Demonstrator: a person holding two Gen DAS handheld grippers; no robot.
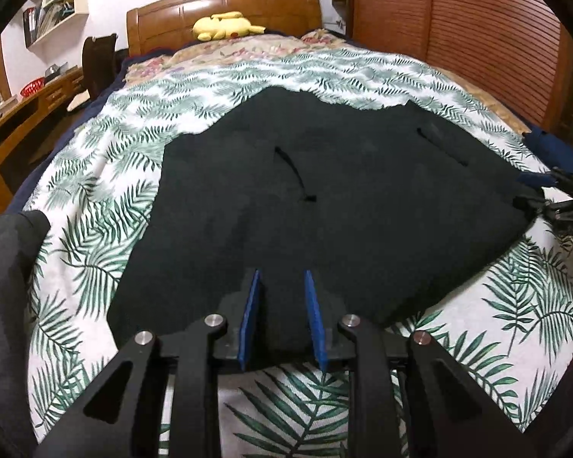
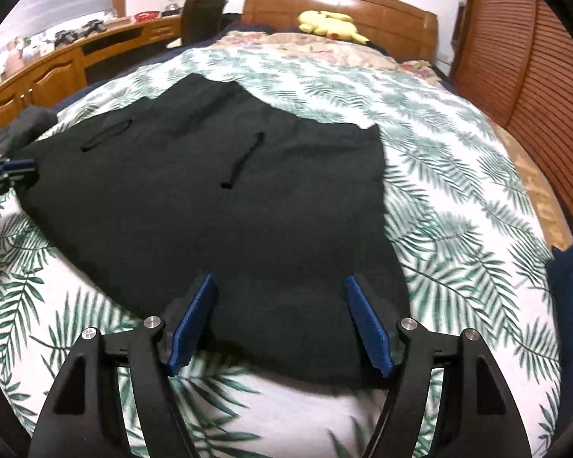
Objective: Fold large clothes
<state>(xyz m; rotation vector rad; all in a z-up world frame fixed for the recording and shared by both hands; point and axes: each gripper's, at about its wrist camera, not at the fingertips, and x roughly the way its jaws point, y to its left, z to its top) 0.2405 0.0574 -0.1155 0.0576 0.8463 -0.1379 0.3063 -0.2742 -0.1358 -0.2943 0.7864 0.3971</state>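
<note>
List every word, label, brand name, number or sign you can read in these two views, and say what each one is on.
No readable text in either view.
Dark garment: no visible label, logo or print.
Leaf-print bedcover: pattern only, no words.
Yellow plush toy: no tag or lettering visible.
Wall shelf: binders and papers on it, anything written there too small and blurred to read.
Desk: items on it too small and blurred to read.
</note>
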